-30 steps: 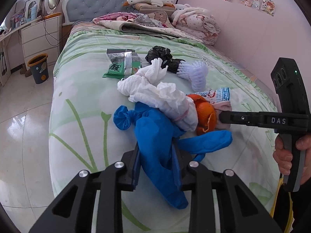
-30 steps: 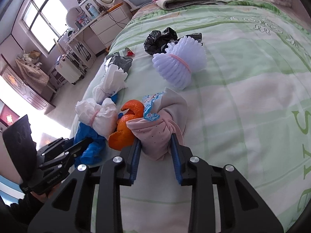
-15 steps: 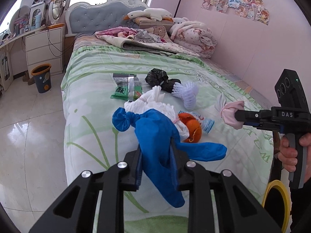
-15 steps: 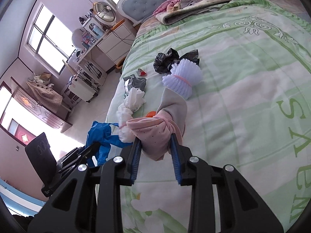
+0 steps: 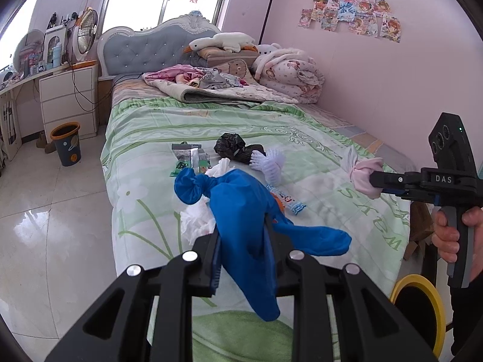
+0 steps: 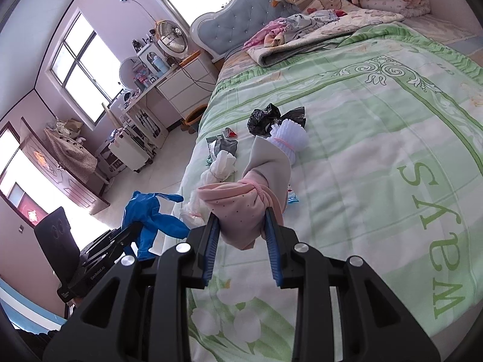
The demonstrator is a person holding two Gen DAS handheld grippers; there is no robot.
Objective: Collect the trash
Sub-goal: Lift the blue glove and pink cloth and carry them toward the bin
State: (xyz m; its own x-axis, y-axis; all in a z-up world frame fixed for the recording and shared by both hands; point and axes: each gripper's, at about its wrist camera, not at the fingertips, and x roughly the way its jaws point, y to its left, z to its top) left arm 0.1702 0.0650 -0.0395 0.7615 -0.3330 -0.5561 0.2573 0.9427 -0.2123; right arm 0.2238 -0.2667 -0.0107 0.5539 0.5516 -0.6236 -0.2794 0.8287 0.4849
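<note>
My left gripper (image 5: 243, 241) is shut on a blue glove (image 5: 241, 211) and holds it above the near end of the bed. My right gripper (image 6: 241, 226) is shut on a pink knotted cloth bundle (image 6: 241, 208), also lifted; both show at the right of the left wrist view, the bundle (image 5: 363, 175) ahead of the fingers. On the green bedspread (image 5: 317, 157) lie white tissue (image 5: 196, 220), a black bag (image 5: 231, 147), a white foam net (image 5: 270, 164), green wrappers (image 5: 190, 160) and a small wrapper (image 5: 286, 202).
A yellow-rimmed bin (image 5: 416, 301) stands at the bed's foot, below the right gripper. A dark waste basket (image 5: 66, 141) stands on the tiled floor by the white drawers (image 5: 68, 102). Blankets and pillows (image 5: 241, 81) pile at the headboard.
Both grippers rose and pulled back from the bed. The blue glove and the pink bundle lifted off the trash pile, leaving the tissue and small wrapper on the bedspread.
</note>
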